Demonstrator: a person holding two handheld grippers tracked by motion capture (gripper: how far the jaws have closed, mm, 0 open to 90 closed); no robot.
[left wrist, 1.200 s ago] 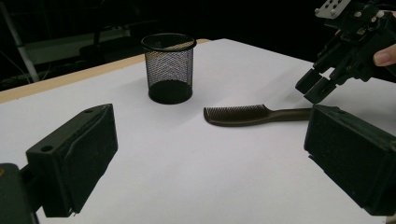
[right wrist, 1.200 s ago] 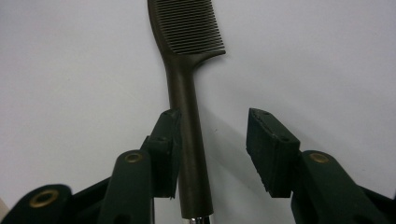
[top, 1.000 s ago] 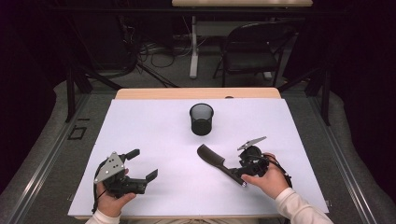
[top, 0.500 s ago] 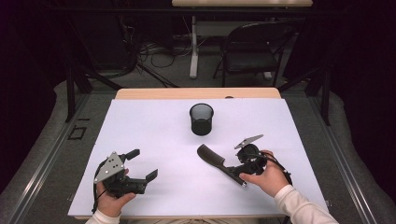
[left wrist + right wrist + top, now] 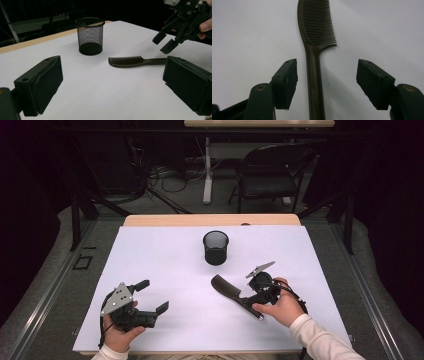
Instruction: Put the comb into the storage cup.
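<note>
A white sheet covered most of the surface (image 5: 165,265), leaving a strip of pale wood bare along its far edge. A black mesh cup (image 5: 216,247) stood upright near the middle of the sheet. A dark comb (image 5: 231,291) lay flat nearer the person, apart from the cup.

We hold our left claw (image 5: 151,296) low at the near left, forearm in from the bottom edge, its jaws spread wide and bare. Our right claw (image 5: 249,296) sits at the near right, angled down and leftward; its jaws have just been opening and press on nothing.
</note>
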